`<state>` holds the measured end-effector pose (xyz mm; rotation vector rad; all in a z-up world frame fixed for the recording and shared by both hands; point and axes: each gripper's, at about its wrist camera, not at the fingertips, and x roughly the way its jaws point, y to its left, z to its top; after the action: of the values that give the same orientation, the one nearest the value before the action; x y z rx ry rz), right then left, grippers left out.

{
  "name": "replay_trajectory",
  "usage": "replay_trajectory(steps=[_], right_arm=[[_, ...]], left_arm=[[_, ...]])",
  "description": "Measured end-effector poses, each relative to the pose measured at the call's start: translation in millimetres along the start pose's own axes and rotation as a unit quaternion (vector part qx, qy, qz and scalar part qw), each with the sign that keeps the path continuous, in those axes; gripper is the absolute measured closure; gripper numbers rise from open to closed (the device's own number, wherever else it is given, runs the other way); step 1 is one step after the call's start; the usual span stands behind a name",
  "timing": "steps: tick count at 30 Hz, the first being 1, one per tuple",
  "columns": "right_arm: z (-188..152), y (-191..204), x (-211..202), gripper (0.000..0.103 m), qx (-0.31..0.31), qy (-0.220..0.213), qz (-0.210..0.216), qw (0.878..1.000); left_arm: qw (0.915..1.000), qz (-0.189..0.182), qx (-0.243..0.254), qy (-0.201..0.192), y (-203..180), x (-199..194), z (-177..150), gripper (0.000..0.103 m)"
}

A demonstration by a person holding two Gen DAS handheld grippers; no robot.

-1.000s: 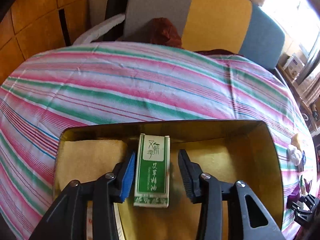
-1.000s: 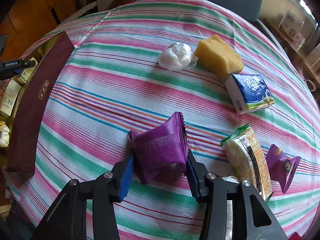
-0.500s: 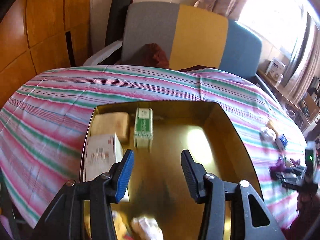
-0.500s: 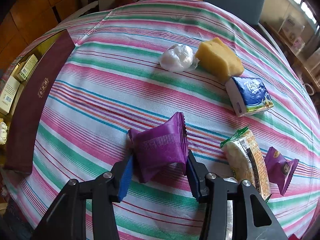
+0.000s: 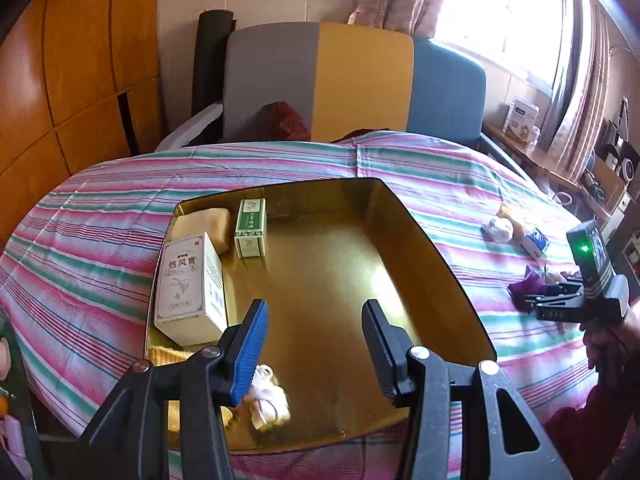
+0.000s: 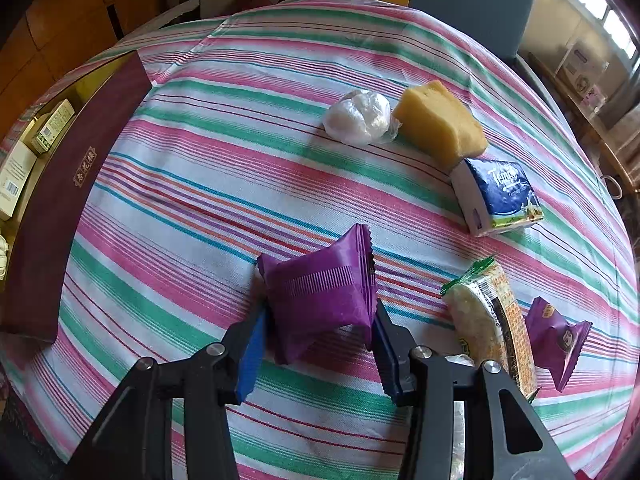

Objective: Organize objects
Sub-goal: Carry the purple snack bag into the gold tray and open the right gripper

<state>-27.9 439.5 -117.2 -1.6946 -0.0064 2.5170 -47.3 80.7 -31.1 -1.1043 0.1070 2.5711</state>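
Striped pink-and-green tablecloth (image 6: pixel 224 168) carries a gold-lined open box (image 5: pixel 420 240). Right gripper (image 6: pixel 318 340) clamps the crinkled purple snack packet (image 6: pixel 320 292). Only the left view shows the box's interior, under the left gripper's (image 5: pixel 314 346) released, empty jaws.

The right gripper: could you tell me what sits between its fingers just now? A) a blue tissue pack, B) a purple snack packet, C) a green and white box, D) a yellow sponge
B: in the right wrist view the right gripper has both pads against the purple snack packet, on the striped cloth.
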Motion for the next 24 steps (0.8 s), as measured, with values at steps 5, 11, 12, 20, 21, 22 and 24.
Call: replay_trajectory(steps=[5, 11, 12, 20, 21, 22, 24], right_arm=[[-1.4, 0.6, 1.0, 0.055, -0.008, -0.003, -0.005, 1.000], [-2.3, 2.9, 0.4, 0.055, -0.014, -0.005, -0.011, 1.000], [-2.2, 2.8, 0.0, 0.055, -0.013, -0.005, -0.011, 1.000], [-0.7, 3.8, 1.2, 0.055, -0.012, -0.005, -0.011, 1.000], [-0.5, 4.8, 1.2, 0.055, -0.014, -0.006, -0.013, 1.000], [-0.9, 5.6, 1.7, 0.055, -0.015, -0.006, -0.014, 1.000], [-1.0, 7.0, 1.2, 0.055, -0.017, -0.007, -0.016, 1.000]], left_arm=[[1.0000, -0.003, 0.000, 0.007, -1.7, 0.4, -4.6, 0.054], [0.9999, -0.004, -0.004, 0.014, 0.6, 2.6, -8.1, 0.054], [0.9999, -0.004, -0.004, 0.016, 0.7, 2.8, -8.7, 0.054], [0.9998, -0.007, -0.003, 0.020, 2.0, 0.6, -11.2, 0.054], [0.9998, -0.006, -0.002, 0.020, 2.2, -0.2, -11.7, 0.054], [0.9998, -0.006, -0.002, 0.019, 2.8, -1.0, -11.9, 0.054], [0.9998, -0.006, -0.003, 0.019, 4.3, -2.7, -12.6, 0.054]])
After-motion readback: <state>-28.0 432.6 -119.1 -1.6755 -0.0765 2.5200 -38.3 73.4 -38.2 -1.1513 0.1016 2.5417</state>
